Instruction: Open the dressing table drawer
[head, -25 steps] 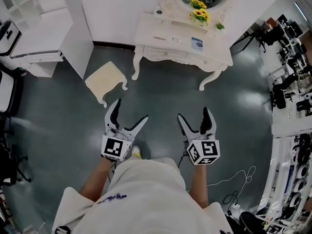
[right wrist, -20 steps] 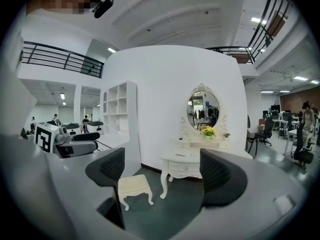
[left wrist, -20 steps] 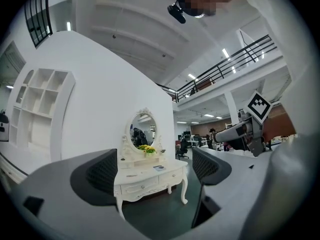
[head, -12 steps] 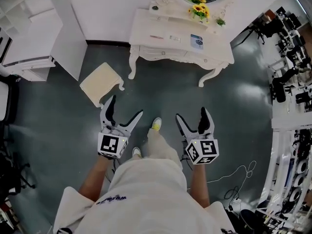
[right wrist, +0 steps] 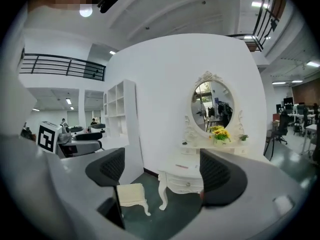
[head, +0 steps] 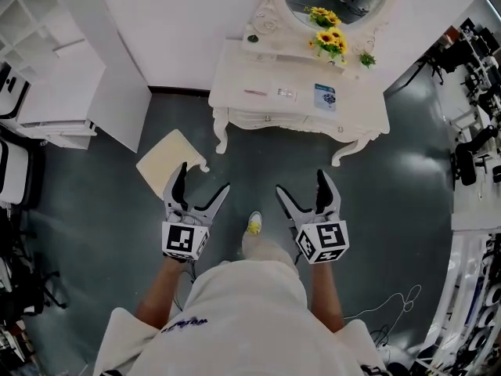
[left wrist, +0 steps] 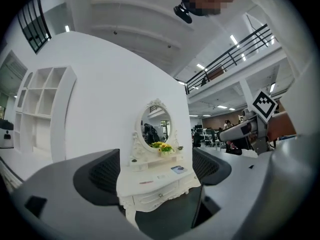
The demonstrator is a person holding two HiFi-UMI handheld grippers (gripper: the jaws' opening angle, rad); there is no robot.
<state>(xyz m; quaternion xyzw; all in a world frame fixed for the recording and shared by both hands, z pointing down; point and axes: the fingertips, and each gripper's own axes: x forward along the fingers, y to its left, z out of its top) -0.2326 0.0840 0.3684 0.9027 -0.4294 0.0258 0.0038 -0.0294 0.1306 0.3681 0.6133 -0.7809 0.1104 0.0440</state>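
1. Nearer than a second earlier, the white carved wooden dressing table [head: 297, 100] stood ahead, long axis left-to-right, its shut drawer front [head: 268, 119] facing the person
2. Left gripper [head: 203, 177] and right gripper [head: 301, 182] hovered well short of it, jaws apart, holding nothing

Cream shirt [head: 243, 312]; left gripper [head: 204, 177] and right gripper [head: 300, 182] grey, black-padded.

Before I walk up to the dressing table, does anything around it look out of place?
Only the stool: it sits off to one side of the dressing table, turned at an angle rather than squared up in front. Nothing looks spilled or damaged.
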